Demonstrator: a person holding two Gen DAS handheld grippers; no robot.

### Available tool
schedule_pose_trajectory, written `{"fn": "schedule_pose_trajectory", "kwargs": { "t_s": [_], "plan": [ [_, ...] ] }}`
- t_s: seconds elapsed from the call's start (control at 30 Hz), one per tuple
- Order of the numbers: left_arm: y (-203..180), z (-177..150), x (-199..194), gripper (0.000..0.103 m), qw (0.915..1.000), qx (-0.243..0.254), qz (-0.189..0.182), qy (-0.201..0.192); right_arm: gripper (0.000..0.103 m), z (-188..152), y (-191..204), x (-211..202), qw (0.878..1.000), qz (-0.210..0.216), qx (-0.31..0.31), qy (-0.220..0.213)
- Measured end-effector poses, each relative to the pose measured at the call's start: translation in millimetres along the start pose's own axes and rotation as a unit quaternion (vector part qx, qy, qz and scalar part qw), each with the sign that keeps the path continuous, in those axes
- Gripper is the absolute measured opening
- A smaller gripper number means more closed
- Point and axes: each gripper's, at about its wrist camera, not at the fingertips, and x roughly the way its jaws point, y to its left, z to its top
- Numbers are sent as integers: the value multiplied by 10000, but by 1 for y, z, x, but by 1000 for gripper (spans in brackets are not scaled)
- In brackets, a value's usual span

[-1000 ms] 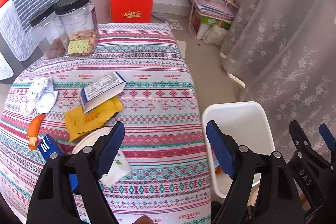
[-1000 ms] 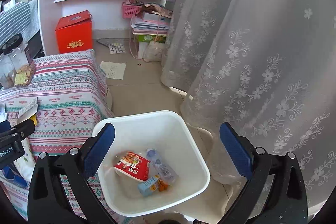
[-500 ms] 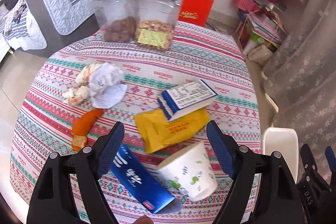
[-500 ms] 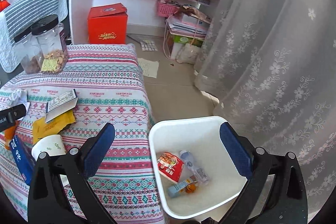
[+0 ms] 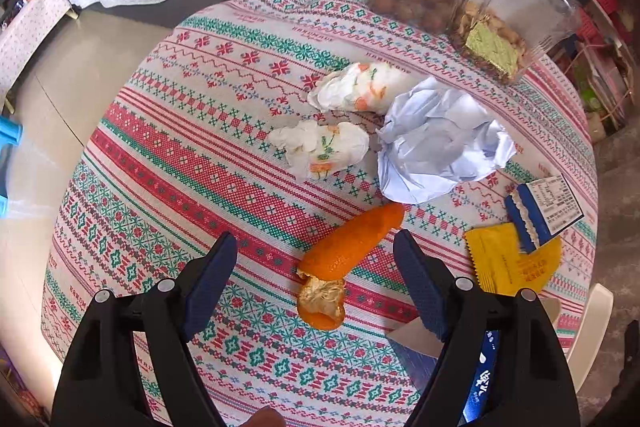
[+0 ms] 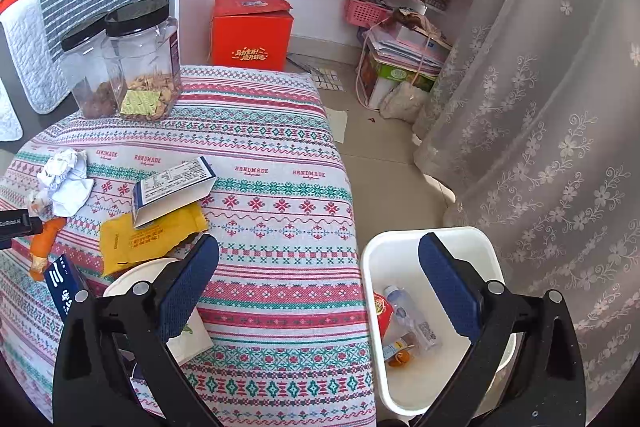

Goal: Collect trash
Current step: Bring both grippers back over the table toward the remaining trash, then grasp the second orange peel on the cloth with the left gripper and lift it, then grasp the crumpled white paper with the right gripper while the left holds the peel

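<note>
An orange peel (image 5: 344,259) lies on the patterned tablecloth (image 5: 200,187), between the open jaws of my left gripper (image 5: 316,287), which hovers just above it. Beyond it lie two printed tissues (image 5: 320,147), crumpled white paper (image 5: 436,147), a yellow packet (image 5: 516,267) and a blue-and-white box (image 5: 544,211). My right gripper (image 6: 320,291) is open and empty, between the table edge and the white bin (image 6: 400,243), which holds a bottle (image 6: 412,315) and wrappers. A paper cup (image 6: 136,275) and a blue packet (image 6: 66,287) lie near the table's front.
Two clear jars with black lids (image 6: 140,59) stand at the table's far side. A red box (image 6: 252,31), shelves and stacked papers (image 6: 404,55) are behind. A lace curtain (image 6: 540,107) hangs to the right of the bin.
My left gripper has swung left across the table, from over the bin's edge to over the orange peel. My right gripper has shifted left from above the bin towards the table edge.
</note>
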Motion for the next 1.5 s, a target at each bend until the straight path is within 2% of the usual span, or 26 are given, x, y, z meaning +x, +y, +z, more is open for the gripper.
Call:
{"fn": "schedule_pose_trajectory", "kwargs": {
  "t_s": [0.13, 0.23, 0.27, 0.3, 0.4, 0.5, 0.63, 0.73, 0.83, 0.93, 1.07, 1.17, 1.27, 1.33, 1.5],
  "plan": [
    [-4, 0, 11, 76, 9998, 181, -51, -50, 96, 2, 11, 4, 9999, 62, -65, 71],
    [-15, -1, 16, 68, 9991, 387, -153, -33, 96, 2, 20, 6, 9998, 154, -119, 105],
    [-19, -3, 18, 62, 9987, 486, -176, 12, 96, 3, 22, 6, 9997, 209, -131, 93],
    [-24, -4, 21, 52, 9981, 593, -175, 67, 96, 3, 24, 6, 9995, 263, -150, 65],
    [-28, -10, 22, 32, 9963, 840, 163, -1, 96, 4, 34, 5, 9984, 504, -226, 76],
    [-15, -8, 13, 18, 9979, 641, 72, 6, 96, 8, 44, 6, 9928, 1179, -40, 221],
    [14, -2, -22, 17, 9988, 339, -174, -313, 96, 19, 62, 17, 9760, 2039, 427, 634],
    [36, -1, -58, 17, 9968, 229, -327, -695, 96, 27, 83, 35, 9514, 2674, 963, 1186],
    [51, -1, -91, 17, 9936, 162, -485, -1011, 96, 36, 110, 53, 9294, 2960, 1474, 1639],
    [69, 2, -115, 17, 9896, -18, -692, -1258, 96, 45, 141, 59, 9219, 3016, 1614, 1818],
    [84, 4, -125, 17, 9878, -205, -807, -1319, 86, 54, 168, 76, 9117, 3020, 1768, 2152],
    [93, 4, -126, 17, 9881, -325, -826, -1257, 67, 57, 187, 88, 9149, 2931, 1626, 2248],
    [100, 5, -123, 17, 9887, -417, -811, -1192, 65, 56, 196, 97, 9126, 2915, 1751, 2269],
    [104, 5, -122, 17, 9889, -456, -809, -1160, 59, 54, 200, 105, 9068, 2956, 1837, 2379],
    [111, 5, -119, 17, 9893, -554, -780, -1098, 27, 59, 208, 107, 9063, 3138, 1675, 2283]
  ]
}}
